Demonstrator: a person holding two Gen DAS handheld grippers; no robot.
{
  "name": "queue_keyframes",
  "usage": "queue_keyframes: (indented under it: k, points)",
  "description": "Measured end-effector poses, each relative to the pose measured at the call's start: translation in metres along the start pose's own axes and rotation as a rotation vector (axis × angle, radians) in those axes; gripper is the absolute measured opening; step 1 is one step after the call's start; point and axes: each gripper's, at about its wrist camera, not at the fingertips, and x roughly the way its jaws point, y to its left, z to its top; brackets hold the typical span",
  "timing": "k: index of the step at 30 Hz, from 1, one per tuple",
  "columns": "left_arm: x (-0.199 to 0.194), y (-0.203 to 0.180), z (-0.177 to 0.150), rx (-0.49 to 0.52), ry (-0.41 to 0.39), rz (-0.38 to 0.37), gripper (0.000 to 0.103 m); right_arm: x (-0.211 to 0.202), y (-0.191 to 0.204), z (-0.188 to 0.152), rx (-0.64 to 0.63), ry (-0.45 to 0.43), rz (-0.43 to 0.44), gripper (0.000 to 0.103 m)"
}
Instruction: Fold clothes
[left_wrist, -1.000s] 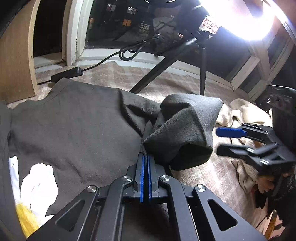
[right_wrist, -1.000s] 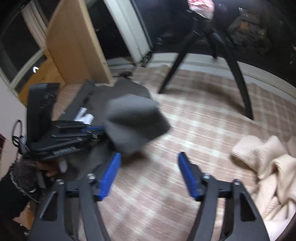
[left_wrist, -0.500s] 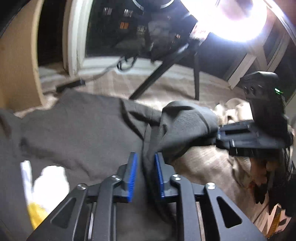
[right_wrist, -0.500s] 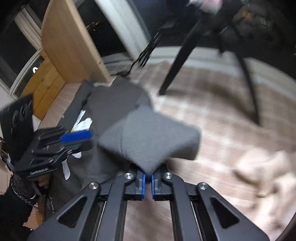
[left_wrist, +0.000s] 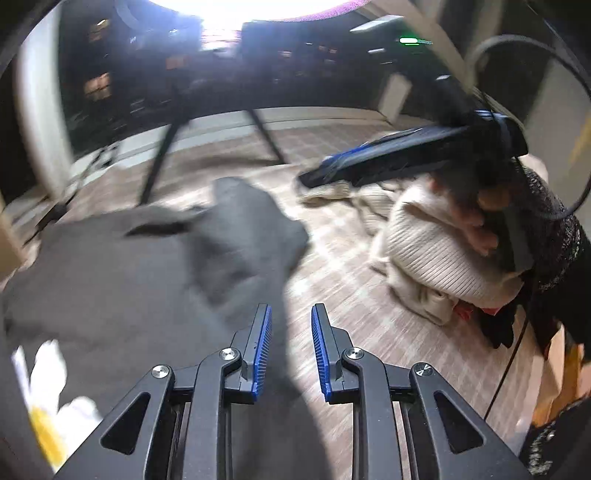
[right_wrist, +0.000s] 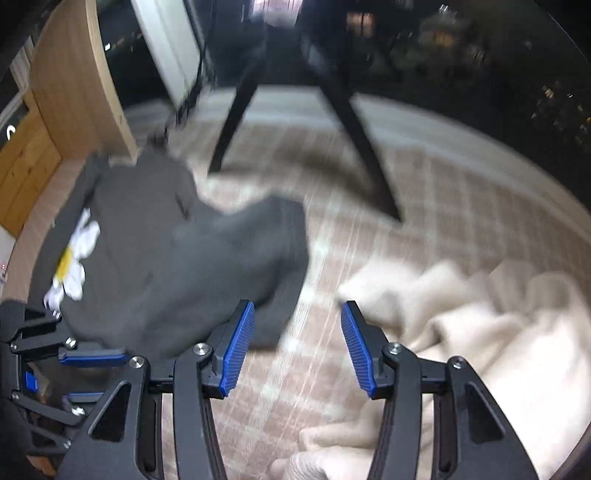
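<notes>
Both hand-held grippers are empty: the left (left_wrist: 290, 332) slightly parted, the right (right_wrist: 297, 332) just opened wider. The grey shirt (right_wrist: 177, 266) lies beneath, the cream knit (right_wrist: 480, 332) beside.

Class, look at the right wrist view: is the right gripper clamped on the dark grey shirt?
No. The right gripper stands open with only checked cloth between its pads, and the dark grey shirt lies beside it.

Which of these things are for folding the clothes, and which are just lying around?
For the folding:
- grey T-shirt with the flower print
- cream sweater, heaped beside it
- left claw and right claw, both open, holding nothing

Just lying around:
- black tripod
- wooden board
- checked cloth underneath
</notes>
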Motion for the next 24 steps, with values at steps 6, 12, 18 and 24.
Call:
queue_keyframes:
  k: [6,12,18,24]
  points:
    - [0.016,0.012,0.004,-0.029,0.039,0.033,0.021,0.02,0.008,-0.013,-0.06,0.045,0.005,0.05]
    - [-0.037,0.055,-0.01,-0.084,-0.031,0.146,0.022,0.019,0.014,-0.014,-0.102,0.038,0.016,0.041]
    - [-0.017,0.104,-0.036,-0.159,0.101,0.206,0.022,-0.002,0.019,-0.019,-0.12,0.097,0.114,0.005]
    - [-0.013,0.109,-0.042,-0.156,0.109,0.194,0.023,-0.081,-0.009,-0.035,-0.075,0.082,0.07,0.005]
